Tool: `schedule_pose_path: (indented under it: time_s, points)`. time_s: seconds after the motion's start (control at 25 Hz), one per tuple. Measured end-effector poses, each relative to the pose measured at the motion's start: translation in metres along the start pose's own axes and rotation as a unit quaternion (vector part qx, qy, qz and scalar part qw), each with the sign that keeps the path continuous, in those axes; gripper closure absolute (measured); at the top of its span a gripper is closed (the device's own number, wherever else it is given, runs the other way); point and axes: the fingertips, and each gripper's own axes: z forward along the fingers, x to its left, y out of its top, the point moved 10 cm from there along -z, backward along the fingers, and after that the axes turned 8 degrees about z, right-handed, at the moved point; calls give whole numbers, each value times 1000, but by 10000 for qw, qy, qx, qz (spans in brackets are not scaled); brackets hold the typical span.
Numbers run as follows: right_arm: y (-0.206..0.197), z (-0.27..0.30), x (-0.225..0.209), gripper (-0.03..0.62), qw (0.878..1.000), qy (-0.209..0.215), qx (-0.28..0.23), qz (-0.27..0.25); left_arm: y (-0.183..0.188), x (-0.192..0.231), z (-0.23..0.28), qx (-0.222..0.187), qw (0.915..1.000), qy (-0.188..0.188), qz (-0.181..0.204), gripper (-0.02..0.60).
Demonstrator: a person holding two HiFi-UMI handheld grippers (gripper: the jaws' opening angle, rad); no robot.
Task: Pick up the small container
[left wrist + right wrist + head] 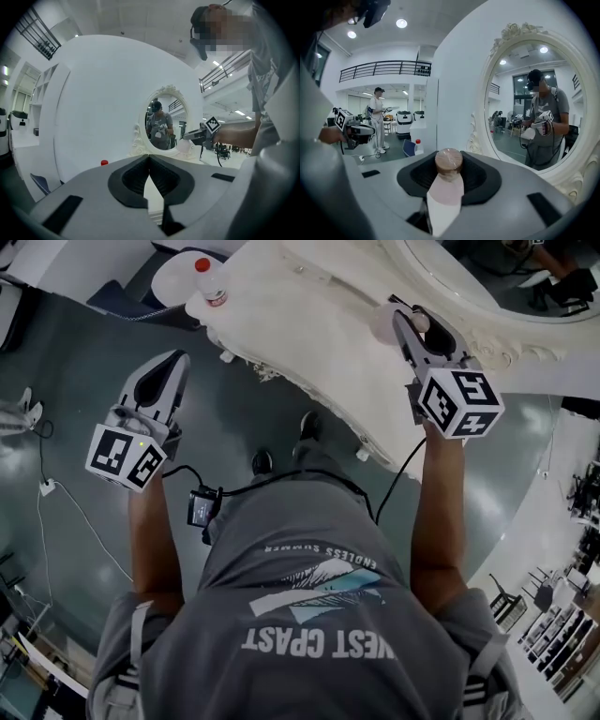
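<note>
Evidently, right tongs [449, 164] were clamped on the container [445, 193], mirror [520, 108] stood beyond them, left tongs [149, 161] pressed together, empty.

The head view looks steeply down from above the person's shoulders: floor [262, 409] far below, white counter [319, 324] across the upper frame. The left gripper view sits close behind the left tongs [149, 158], the right gripper view behind the right tongs [449, 163], both facing the oval mirror [165, 123] (the right one much nearer). All three share the red-capped bottle [211, 282].
</note>
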Motion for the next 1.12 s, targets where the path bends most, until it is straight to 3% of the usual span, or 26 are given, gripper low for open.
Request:
schedule_pose_path:
  time_s: [0.52, 1.12]
  points:
    - [25, -54, 17, 441, 9984, -271, -407, -286, 12, 0, 12, -247, 9991, -301, 152, 565]
    - [16, -69, 32, 441, 9982, -370, -345, -337, 2, 0, -8, -189, 9995, -238, 11, 565]
